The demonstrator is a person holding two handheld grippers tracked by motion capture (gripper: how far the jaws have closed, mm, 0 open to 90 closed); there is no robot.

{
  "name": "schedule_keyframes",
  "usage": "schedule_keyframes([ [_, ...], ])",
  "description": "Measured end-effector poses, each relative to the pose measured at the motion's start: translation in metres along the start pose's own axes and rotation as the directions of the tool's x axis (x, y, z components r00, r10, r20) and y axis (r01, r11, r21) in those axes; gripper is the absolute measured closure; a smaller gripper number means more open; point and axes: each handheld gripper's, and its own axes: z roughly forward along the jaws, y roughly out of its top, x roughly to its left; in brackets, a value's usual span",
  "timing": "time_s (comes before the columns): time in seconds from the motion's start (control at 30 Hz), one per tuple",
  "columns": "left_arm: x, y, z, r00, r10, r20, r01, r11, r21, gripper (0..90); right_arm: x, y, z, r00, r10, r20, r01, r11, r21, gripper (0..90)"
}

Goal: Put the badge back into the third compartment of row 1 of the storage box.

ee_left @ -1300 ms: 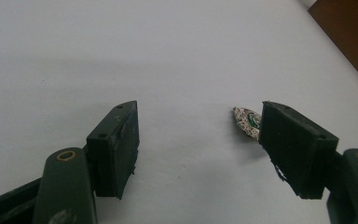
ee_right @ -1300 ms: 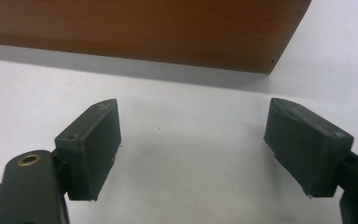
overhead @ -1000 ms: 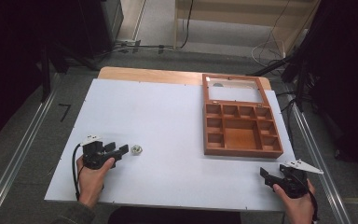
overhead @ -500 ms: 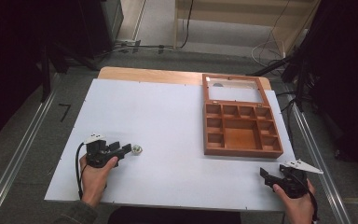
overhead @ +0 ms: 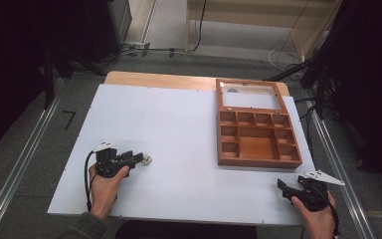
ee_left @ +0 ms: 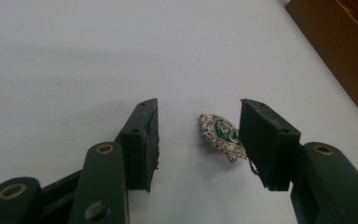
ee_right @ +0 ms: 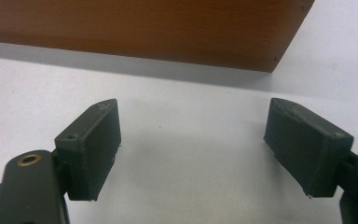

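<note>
A white-topped table (overhead: pixel 179 119) with a bare wooden far edge stood on a grey floor (overhead: pixel 30 149). Metal rails (overhead: pixel 17 169) ran along both sides. Beyond it, cables (overhead: pixel 149 49) lay before pale wooden furniture (overhead: pixel 258 10), and dark shapes flanked the room.

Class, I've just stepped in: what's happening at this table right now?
A person works at a white table with a gripper in each hand. The left gripper is open around a small jewelled brooch, silver with a green centre, lying on the table between its jaws, close to one of them. The right gripper is open and holds nothing, near the corner of an open wooden compartment box whose compartments look empty.
</note>
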Motion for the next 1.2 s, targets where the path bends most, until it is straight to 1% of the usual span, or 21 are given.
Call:
schedule_keyframes([
  [0.07,0.000,0.000,0.000,1.0000,-0.003,0.005,0.003,1.0000,0.003,49.1,0.000,0.000,0.000,1.0000,0.000,0.000,0.000,1.0000,0.000,16.9],
  [0.17,0.000,0.000,0.001,0.9998,-0.011,0.017,0.011,0.9999,0.006,54.0,0.000,0.000,0.000,1.0000,0.000,-0.002,0.000,1.0000,-0.001,16.9],
  [0.23,0.000,0.000,0.002,0.9996,-0.016,0.022,0.016,0.9998,0.013,54.9,0.000,0.000,0.000,1.0000,0.000,-0.001,0.000,1.0000,-0.001,16.9],
  [0.27,0.000,0.000,0.002,0.9994,-0.019,0.028,0.019,0.9997,0.016,56.8,0.000,0.000,0.000,1.0000,0.001,-0.002,-0.001,1.0000,-0.002,16.9],
  [0.53,-0.002,-0.001,0.007,0.9981,-0.036,0.050,0.034,0.9986,0.041,59.4,-0.001,0.000,0.000,1.0000,0.002,-0.003,-0.002,1.0000,-0.001,16.9],
  [0.83,-0.004,-0.001,0.010,0.9966,-0.051,0.065,0.048,0.9976,0.049,63.2,-0.001,0.000,0.000,1.0000,0.002,-0.004,-0.002,1.0000,-0.001,16.9],
  [0.87,-0.004,-0.001,0.011,0.9967,-0.050,0.064,0.047,0.9975,0.053,65.2,-0.001,0.000,0.000,1.0000,0.002,-0.004,-0.002,1.0000,0.000,16.9],
  [0.93,-0.005,-0.001,0.011,0.9962,-0.053,0.069,0.049,0.9971,0.058,66.2,-0.001,0.000,0.000,1.0000,0.003,-0.004,-0.003,1.0000,0.000,16.9],
  [1.1,-0.006,-0.002,0.013,0.9953,-0.054,0.080,0.049,0.9965,0.067,75.1,0.000,0.000,0.000,1.0000,0.005,-0.005,-0.005,1.0000,0.003,16.9],
  [1.13,-0.007,-0.002,0.013,0.9949,-0.056,0.084,0.050,0.9967,0.064,77.7,-0.001,0.000,0.000,1.0000,0.005,-0.005,-0.005,1.0000,0.004,16.9],
  [1.17,-0.007,-0.002,0.013,0.9943,-0.057,0.090,0.052,0.9968,0.061,77.7,-0.001,0.000,0.000,1.0000,0.005,-0.005,-0.005,1.0000,0.004,16.9],
  [1.2,-0.008,-0.001,0.012,0.9938,-0.055,0.097,0.050,0.9974,0.053,82.0,-0.001,0.000,0.000,1.0000,0.005,-0.005,-0.005,1.0000,0.005,16.9],
])
